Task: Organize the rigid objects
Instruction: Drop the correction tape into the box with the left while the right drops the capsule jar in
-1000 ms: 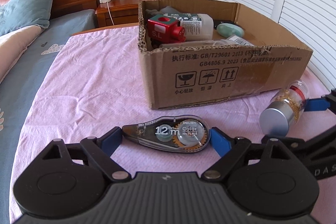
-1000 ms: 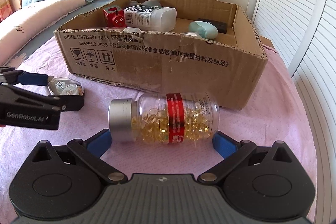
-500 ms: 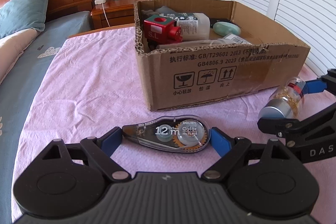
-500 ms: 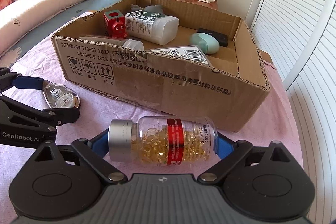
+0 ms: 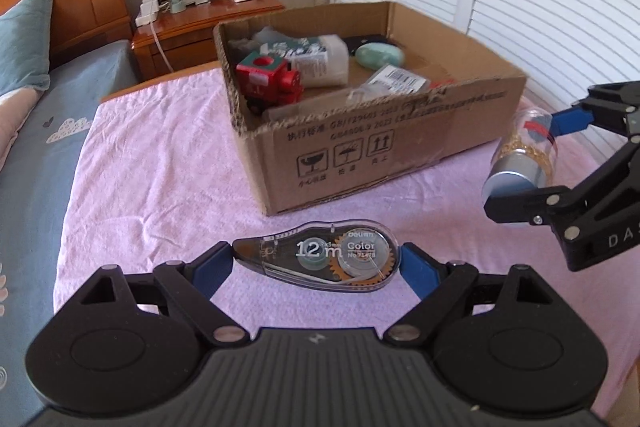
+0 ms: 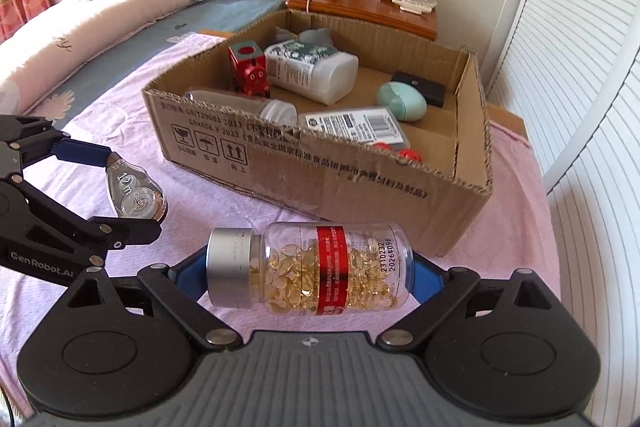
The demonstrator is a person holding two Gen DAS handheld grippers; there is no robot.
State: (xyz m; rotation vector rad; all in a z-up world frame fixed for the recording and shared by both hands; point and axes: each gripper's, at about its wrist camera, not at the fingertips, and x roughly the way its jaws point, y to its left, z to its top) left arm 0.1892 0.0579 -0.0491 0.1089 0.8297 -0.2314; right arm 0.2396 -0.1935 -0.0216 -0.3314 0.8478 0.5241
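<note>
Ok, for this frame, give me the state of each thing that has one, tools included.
Left tool: shut on the clear correction tape dispenser, held end to end.
Right tool: shut on the clear capsule bottle with silver cap, bottle on its side, capped.
Brown cardboard box: open-topped, partly filled.
Red toy train: in the box.

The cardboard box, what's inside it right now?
Inside the cardboard box: a red toy train, white bottle, mint case, black case, barcoded packet. The near wall hides whatever lies behind it.
</note>
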